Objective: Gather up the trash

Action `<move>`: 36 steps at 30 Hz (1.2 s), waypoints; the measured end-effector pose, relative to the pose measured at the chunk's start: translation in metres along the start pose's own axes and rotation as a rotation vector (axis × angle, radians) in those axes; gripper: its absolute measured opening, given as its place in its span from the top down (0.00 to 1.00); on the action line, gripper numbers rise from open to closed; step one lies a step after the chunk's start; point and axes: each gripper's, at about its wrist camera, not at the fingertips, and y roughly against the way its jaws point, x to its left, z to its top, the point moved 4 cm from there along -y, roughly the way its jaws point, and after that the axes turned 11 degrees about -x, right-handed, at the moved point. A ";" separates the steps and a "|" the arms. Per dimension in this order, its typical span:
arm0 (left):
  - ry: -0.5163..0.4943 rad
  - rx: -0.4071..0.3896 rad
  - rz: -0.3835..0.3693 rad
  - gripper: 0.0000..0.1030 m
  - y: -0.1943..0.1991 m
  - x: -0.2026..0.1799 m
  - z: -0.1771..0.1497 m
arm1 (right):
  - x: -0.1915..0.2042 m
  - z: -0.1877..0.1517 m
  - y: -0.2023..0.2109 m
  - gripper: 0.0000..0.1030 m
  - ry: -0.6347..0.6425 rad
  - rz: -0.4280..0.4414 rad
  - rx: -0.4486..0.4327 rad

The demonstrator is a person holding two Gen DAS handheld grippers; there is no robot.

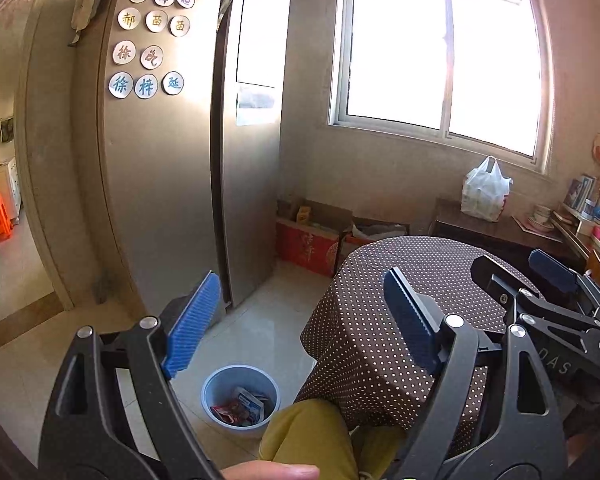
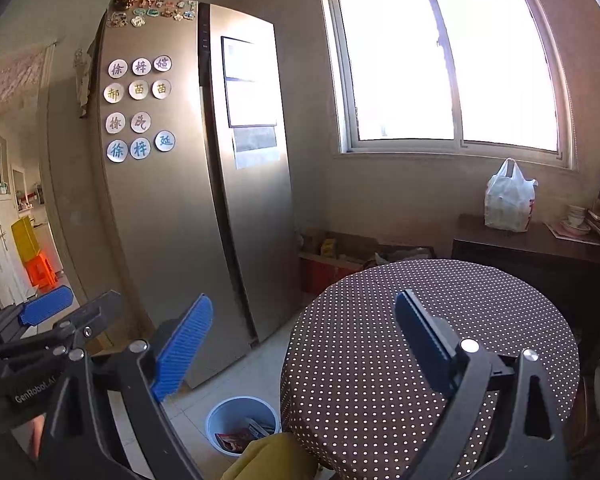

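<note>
A light blue bin (image 1: 220, 384) stands on the tiled floor beside the round table, with red and blue wrappers (image 1: 240, 406) inside it. The right wrist view also shows the bin (image 2: 224, 416), partly hidden behind a knee. My left gripper (image 1: 300, 320) is open and holds nothing; it hangs above the bin and the table's edge. My right gripper (image 2: 302, 344) is open too, empty, over the table's left rim. The two grippers are side by side: a blue pad (image 1: 552, 274) of the right one shows at the left wrist view's right edge.
The round table (image 2: 440, 300) wears a brown polka-dot cloth. A tall steel fridge (image 2: 172, 220) stands left of it, with cardboard boxes (image 1: 312, 236) under the window. A white plastic bag (image 2: 508, 200) sits on a dark cabinet. A knee in yellow trousers (image 1: 312, 432) is next to the bin.
</note>
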 end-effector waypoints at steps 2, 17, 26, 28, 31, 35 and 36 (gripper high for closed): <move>0.000 -0.002 -0.002 0.20 0.001 -0.002 0.000 | -0.001 0.000 0.001 0.11 -0.002 0.001 -0.002; -0.009 -0.012 0.002 0.18 0.007 -0.004 0.000 | 0.002 0.000 0.005 0.11 -0.009 0.001 -0.006; -0.007 -0.013 0.002 0.18 0.009 -0.004 -0.001 | 0.005 -0.001 0.006 0.11 -0.007 -0.003 -0.005; -0.006 -0.012 0.000 0.18 0.009 -0.004 -0.002 | 0.005 -0.001 0.006 0.11 -0.007 -0.004 -0.003; -0.005 -0.012 -0.004 0.18 0.010 -0.004 -0.002 | 0.006 -0.002 0.008 0.11 -0.007 -0.006 -0.004; -0.002 -0.011 -0.007 0.18 0.011 -0.004 -0.003 | 0.006 -0.003 0.008 0.11 -0.006 -0.007 -0.003; -0.002 -0.012 -0.007 0.18 0.011 -0.004 -0.003 | 0.006 -0.003 0.009 0.11 -0.006 -0.006 -0.003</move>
